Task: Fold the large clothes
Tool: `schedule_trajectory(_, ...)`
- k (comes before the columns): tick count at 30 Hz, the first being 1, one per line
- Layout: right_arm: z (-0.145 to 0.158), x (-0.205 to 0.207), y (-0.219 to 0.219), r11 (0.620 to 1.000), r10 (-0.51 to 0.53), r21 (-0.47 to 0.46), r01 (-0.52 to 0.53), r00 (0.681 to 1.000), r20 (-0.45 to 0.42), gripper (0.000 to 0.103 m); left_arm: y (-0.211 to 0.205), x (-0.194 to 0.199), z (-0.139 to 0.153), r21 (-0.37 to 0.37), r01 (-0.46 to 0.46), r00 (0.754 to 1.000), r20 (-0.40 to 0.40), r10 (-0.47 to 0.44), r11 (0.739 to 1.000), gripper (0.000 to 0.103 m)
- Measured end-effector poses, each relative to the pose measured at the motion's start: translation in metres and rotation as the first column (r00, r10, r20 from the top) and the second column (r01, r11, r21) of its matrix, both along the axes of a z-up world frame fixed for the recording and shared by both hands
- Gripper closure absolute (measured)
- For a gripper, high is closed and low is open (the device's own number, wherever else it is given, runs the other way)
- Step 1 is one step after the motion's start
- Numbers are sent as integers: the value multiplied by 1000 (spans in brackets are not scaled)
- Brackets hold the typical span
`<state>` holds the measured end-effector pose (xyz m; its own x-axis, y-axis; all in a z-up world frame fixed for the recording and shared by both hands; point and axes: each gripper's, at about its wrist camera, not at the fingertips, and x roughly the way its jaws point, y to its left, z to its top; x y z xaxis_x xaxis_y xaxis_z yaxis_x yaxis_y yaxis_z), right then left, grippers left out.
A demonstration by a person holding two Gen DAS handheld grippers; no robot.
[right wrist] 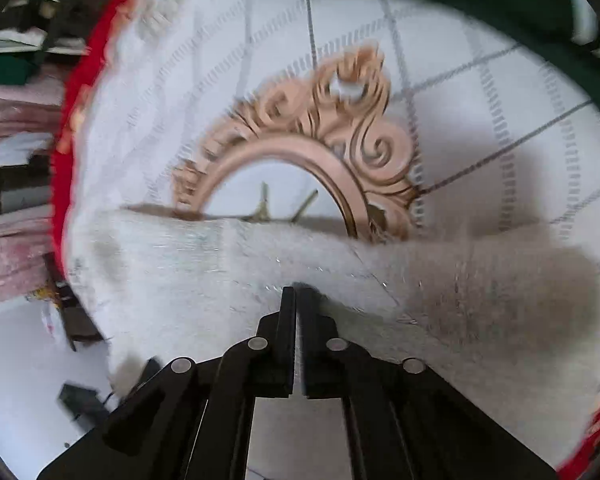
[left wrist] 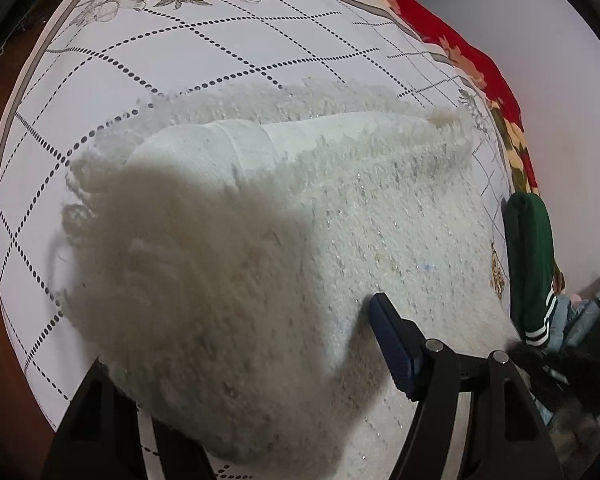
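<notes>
Mid-fold: the fluffy white sweater (left wrist: 300,220) lies doubled on the bed (left wrist: 140,60) — right tool (right wrist: 298,292) pinching its edge, left tool (left wrist: 240,340) spread wide, one finger hidden; smoothing left.

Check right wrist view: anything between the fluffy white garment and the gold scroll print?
Nothing. In the right wrist view the garment's far edge lies straight over the gold scroll print on the tablecloth.

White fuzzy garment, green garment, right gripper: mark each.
white fuzzy garment (left wrist: 380,208), left wrist view, on its sparkly top surface
green garment (left wrist: 530,248), left wrist view, mid sleeve
right gripper (right wrist: 298,294), right wrist view, between its fingers
</notes>
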<state>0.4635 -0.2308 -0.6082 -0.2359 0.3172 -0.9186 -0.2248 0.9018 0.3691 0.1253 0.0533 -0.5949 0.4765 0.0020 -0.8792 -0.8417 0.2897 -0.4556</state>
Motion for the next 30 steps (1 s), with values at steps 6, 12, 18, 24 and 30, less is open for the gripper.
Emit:
schedule_trajectory(6,51,-34,-97,994,-13,-111,23,996,90,57,-4,5,2,53,-18,1000,-9,19,998,38)
schedule_trajectory(12,-49,-80,-142,982,-83,-175,63,991,-106,67,-10,25,29,221,48,998,-58,-36,974,91)
schedule_trajectory(18,-17,-75,-147,992,-96,-84,89,992,-82,64,-14,41,86,379,121,992,-22,-122,918,92)
schedule_trajectory(24,18,-81,-215,967,-241,-59,248,965,98,29,-30,57,125,529,257,959,-37,-280,809,92)
schedule_trajectory(30,-32,-103,-240,945,-325,-27,325,945,-22,31,-99,79,162,702,440,835,-89,-544,561,93)
